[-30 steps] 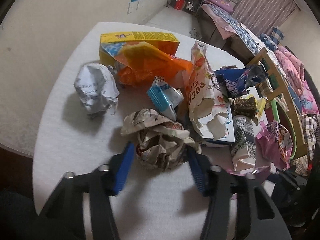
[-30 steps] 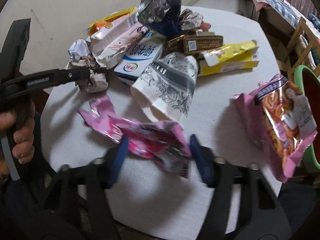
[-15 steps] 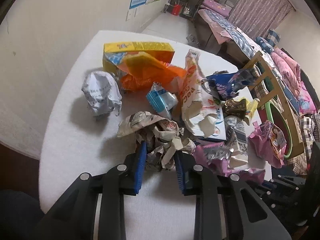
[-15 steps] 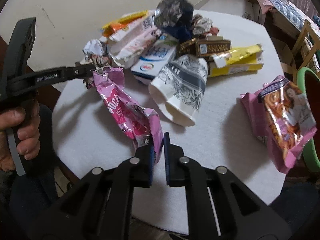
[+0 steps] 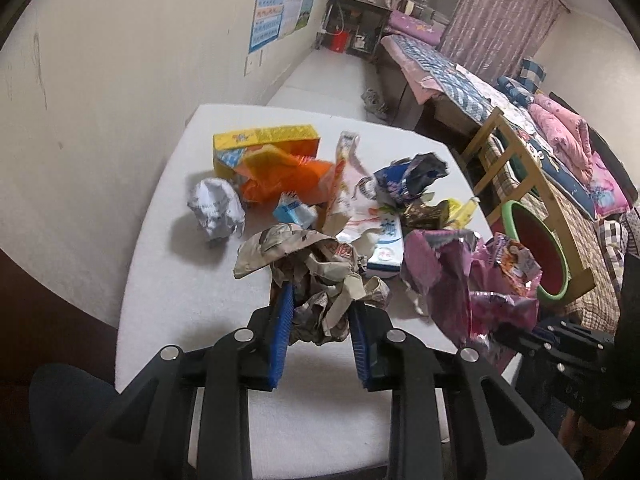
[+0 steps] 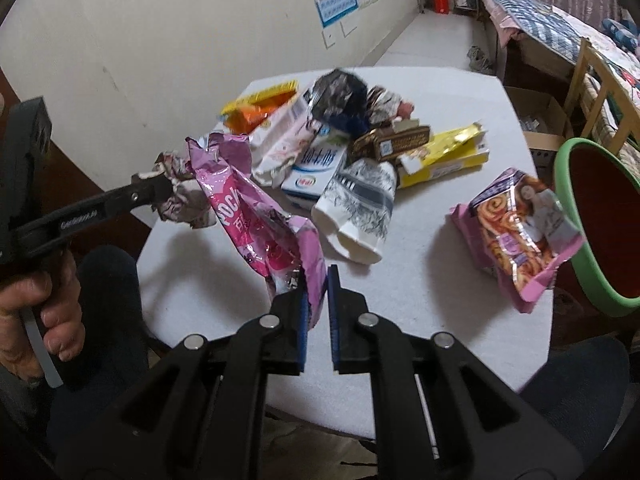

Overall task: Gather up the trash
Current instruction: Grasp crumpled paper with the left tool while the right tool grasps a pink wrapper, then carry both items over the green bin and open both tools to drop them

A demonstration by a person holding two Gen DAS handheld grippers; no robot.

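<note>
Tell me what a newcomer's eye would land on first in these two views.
Probably the two lifted pieces of trash: the left gripper is shut on a crumpled brown paper wad, and the right gripper pinches a long pink wrapper hanging above the white table. Behind them, a colourful heap of cartons and wrappers fills the table's middle, and a green-rimmed red basin waits at its right edge.
</note>
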